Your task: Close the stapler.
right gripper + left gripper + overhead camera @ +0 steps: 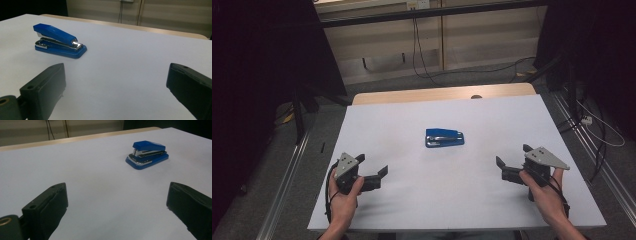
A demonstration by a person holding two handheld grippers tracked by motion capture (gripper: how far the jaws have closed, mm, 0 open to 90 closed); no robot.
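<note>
Blue stapler [444,138] sits near the middle of the white table [412,210], flat on its base, nothing touching it. Its long axis runs 9 to 3 in the high view, roughly parallel to your edge of the table.

Your left gripper [373,176] is at the near left, jaws spread wide, nothing between them. From it the stapler lies at about 1 to 2 o'clock, well apart. In the left gripper view the stapler [147,155] is up and right of the gap, past the right jaw's line, so you need to swing right before you go forward.

Your right gripper [513,161] is at the near right, jaws also spread wide and empty. From it the stapler lies at about 10 o'clock, also well apart. In the right gripper view the stapler [58,41] is up and left, above the left jaw.

Distance looks close to even; the right gripper looks a touch nearer, but I would not bet on it.

What matters: both grippers point inward along the stapler's length, so each meets an end. To clamp across the narrow sides, you likely come in from 6 o'clock, jaws straddling the long axis.
</note>
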